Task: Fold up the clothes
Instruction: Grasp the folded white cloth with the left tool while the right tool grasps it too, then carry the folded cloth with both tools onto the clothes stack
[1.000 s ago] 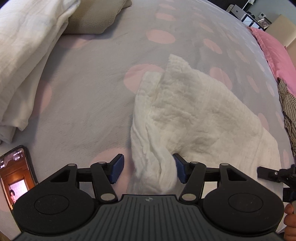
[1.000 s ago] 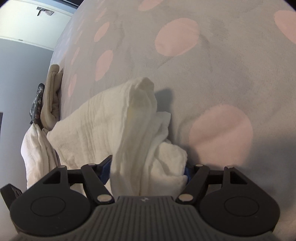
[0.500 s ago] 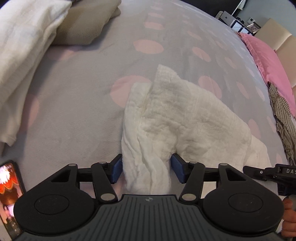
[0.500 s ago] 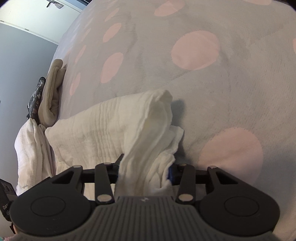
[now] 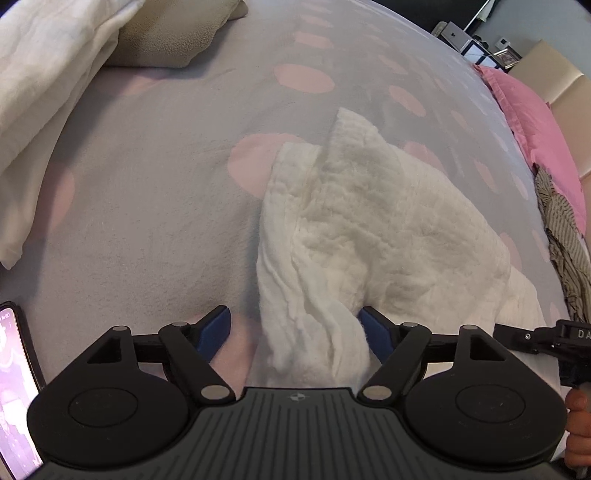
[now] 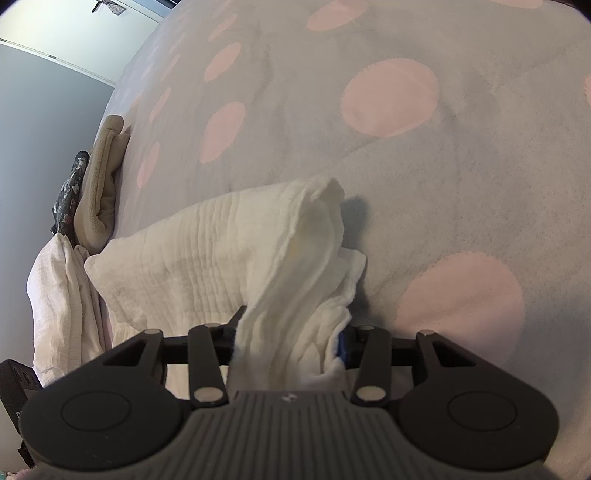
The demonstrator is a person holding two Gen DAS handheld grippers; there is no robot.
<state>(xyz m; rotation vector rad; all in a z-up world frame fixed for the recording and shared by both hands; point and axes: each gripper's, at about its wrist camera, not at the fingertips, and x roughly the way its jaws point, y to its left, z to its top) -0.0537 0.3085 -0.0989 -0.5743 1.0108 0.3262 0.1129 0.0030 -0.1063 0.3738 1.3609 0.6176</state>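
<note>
A white crinkled cloth (image 5: 388, 225) lies partly folded on the grey bed cover with pink dots (image 5: 155, 229). My left gripper (image 5: 295, 328) is open; the cloth's near edge lies between its blue pads, touching only the right pad (image 5: 373, 328). My right gripper (image 6: 288, 339) is shut on a bunched edge of the same cloth (image 6: 221, 251), lifted slightly off the cover (image 6: 461, 192). The right gripper's tool also shows at the right edge of the left wrist view (image 5: 546, 339).
A white blanket (image 5: 44, 92) and a beige garment (image 5: 173, 33) lie at the far left. A phone (image 5: 14, 391) lies at the near left. A pink pillow (image 5: 539, 136) and a striped garment (image 5: 565, 240) lie at the right. Folded clothes (image 6: 99, 184) are stacked at the left in the right wrist view.
My left gripper closed toward the cloth half a second ago and has opened wide again. My right gripper has closed tighter on the cloth and drawn it back a little.
</note>
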